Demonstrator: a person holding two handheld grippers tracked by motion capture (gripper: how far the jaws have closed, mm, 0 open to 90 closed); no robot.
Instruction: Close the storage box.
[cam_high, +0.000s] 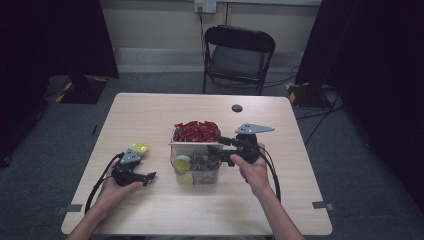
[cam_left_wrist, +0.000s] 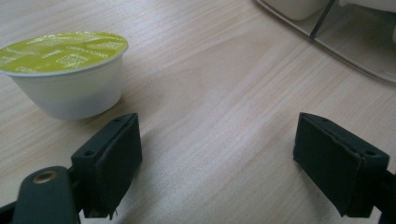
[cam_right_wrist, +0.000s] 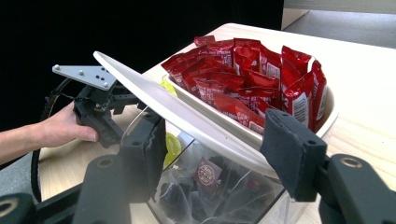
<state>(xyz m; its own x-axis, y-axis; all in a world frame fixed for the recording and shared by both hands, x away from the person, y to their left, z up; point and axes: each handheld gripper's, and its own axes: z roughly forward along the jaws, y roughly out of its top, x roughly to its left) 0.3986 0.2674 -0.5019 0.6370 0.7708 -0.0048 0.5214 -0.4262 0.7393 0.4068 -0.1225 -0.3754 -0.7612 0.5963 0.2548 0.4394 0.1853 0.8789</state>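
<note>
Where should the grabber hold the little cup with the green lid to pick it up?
Probably around the little cup's white side wall, just under the lid's rim. It stands upright on the table, apart from the clear box, and narrows toward the bottom, so the wider rim should stop it slipping. The left gripper is open right beside it and could come in level.

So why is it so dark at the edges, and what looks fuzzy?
High view: black curtains darken both sides, while the table is lit evenly, with soft shadows. Left gripper view: the cup is sharp, the near pads blurry. Right gripper view: red packets sharp, dark background, near pads soft.
</note>
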